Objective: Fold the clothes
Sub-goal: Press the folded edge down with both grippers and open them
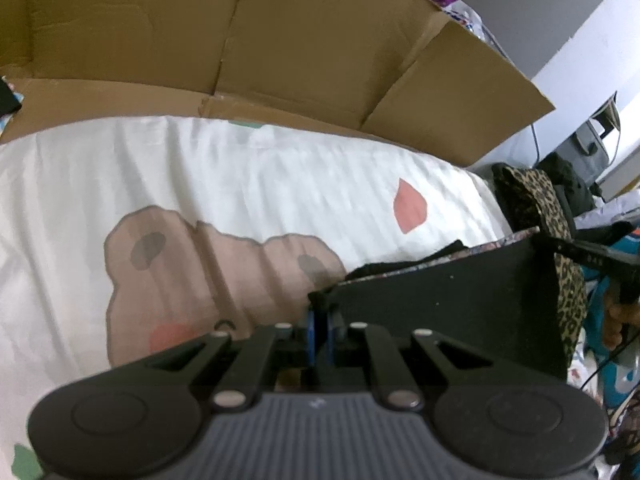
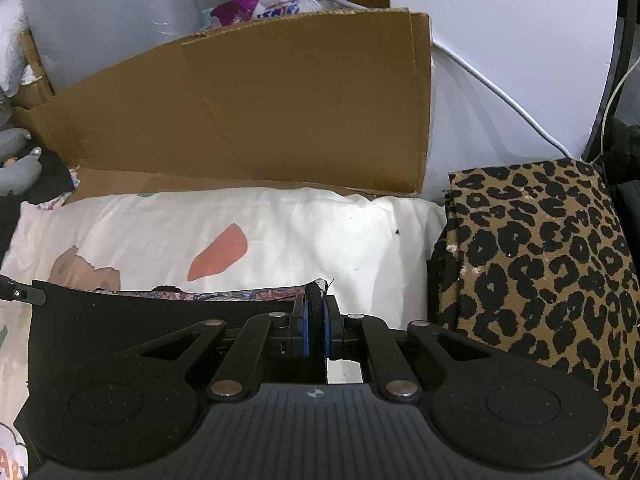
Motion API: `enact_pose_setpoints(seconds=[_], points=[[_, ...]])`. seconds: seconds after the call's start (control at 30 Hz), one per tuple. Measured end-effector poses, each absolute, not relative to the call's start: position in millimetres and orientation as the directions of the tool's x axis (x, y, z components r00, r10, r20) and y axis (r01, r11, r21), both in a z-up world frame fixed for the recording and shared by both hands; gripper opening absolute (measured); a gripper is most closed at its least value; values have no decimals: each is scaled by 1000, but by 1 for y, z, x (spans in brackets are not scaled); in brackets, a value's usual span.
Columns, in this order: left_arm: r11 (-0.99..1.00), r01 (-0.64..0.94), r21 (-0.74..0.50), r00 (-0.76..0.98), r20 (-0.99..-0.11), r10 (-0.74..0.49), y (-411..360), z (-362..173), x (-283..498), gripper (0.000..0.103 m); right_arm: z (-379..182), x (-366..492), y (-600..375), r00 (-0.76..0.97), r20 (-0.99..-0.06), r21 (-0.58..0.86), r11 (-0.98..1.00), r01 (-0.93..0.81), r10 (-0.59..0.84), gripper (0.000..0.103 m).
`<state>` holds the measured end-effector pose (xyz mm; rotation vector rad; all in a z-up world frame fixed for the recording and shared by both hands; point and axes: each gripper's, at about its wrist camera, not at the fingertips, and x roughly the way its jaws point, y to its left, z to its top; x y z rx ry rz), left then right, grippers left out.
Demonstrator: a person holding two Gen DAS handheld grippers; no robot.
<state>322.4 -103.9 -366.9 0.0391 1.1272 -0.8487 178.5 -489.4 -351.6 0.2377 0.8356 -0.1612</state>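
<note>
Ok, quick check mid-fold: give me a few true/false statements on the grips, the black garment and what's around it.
1. The left gripper is shut on a corner of the black garment. True.
2. The right gripper is open and holds nothing. False: it is shut on the garment's edge.
3. The garment is stretched between the two grippers over the white sheet. True.
4. The sheet is plain white. False: it has a brown bear print and pink shapes.
5. A leopard-print fabric lies to the right of the sheet. True.
6. A wooden shelf stands behind the sheet. False: it is a cardboard box.
</note>
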Motion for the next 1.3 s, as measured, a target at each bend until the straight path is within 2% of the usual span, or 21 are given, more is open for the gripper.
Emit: enact_pose_setpoints(seconds=[0.23, 0.43, 0.57, 0.73, 0.87, 0.9, 0.97, 1.07, 1.1, 1.13, 1.17, 1.23, 1.27, 1.3], points=[[707, 592, -386, 183, -790, -585, -101, -366, 330, 6, -353, 189, -491, 656, -753, 144, 960, 239, -51, 5], [735, 551, -396, 168, -810, -562, -99, -386, 334, 7, -366, 198, -489, 647, -762, 158, 957, 242, -38, 6], [753, 551, -359, 183, -829, -529, -99, -390, 330, 14, -370, 197, -490, 661, -750, 202, 945, 259, -21, 13], [728, 565, -387, 201, -791, -577, -94, -379, 325, 18, -368, 191, -489, 675, -738, 220, 943, 251, -8, 14], [730, 582, -358, 207, -803, -559, -101, -385, 323, 23, -379, 188, -489, 652, -758, 206, 943, 260, -14, 37], [733, 581, -354, 209, -805, -555, -102, -388, 324, 24, -382, 188, -488, 646, -764, 198, 944, 262, -19, 40], [738, 579, -347, 212, -810, -547, -105, -393, 325, 26, -390, 188, -488, 628, -778, 185, 945, 269, -26, 44], [741, 575, -347, 215, -810, -546, -107, -399, 327, 25, -403, 190, -488, 605, -796, 185, 942, 279, -23, 44], [737, 579, -349, 214, -807, -550, -108, -399, 327, 24, -406, 191, -488, 601, -799, 190, 941, 281, -18, 44], [734, 582, -349, 213, -806, -553, -108, -399, 326, 18, -408, 191, -488, 606, -795, 199, 941, 274, -8, 44], [731, 586, -350, 212, -804, -556, -108, -400, 326, 5, -410, 191, -487, 611, -791, 208, 941, 266, 2, 43], [729, 589, -349, 217, -800, -559, -107, -399, 326, 5, -410, 193, -485, 620, -784, 210, 945, 249, 11, 29], [730, 591, -344, 225, -798, -559, -106, -398, 326, 5, -409, 194, -485, 621, -784, 205, 947, 246, 9, 9], [731, 591, -340, 233, -796, -558, -105, -396, 325, 5, -408, 195, -485, 622, -783, 201, 949, 244, 6, 4]])
